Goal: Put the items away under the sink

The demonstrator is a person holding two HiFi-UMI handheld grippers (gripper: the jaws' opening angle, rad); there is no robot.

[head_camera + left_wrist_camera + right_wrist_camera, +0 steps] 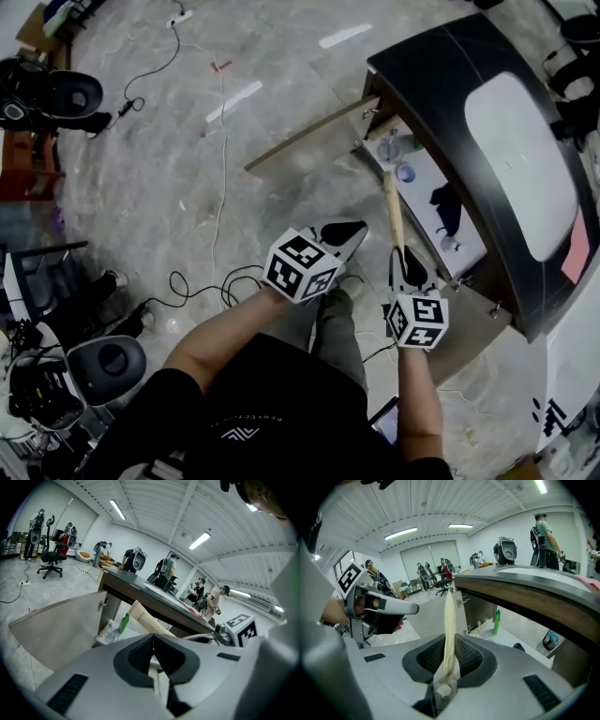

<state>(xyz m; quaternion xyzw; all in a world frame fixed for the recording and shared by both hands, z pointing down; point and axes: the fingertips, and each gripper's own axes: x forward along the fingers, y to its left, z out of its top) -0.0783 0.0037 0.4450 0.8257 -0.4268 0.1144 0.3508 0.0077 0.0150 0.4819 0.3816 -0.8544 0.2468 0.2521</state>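
Two tongs are at work. The right tongs [405,267] [446,657] pinch the near end of one long beige paper roll [393,211] [449,620], which reaches straight ahead of them toward the open under-sink cabinet [424,192]. The left tongs [352,231] [153,651], just beside them, are pressed together on nothing. Beyond the roll's tip, one green bottle [497,619] stands in the cabinet between two open doors [305,136].

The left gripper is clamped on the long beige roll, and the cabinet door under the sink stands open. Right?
Not quite: the right gripper is clamped on the beige roll, as the right gripper view shows. The left gripper is shut on nothing. The cabinet door does stand open.
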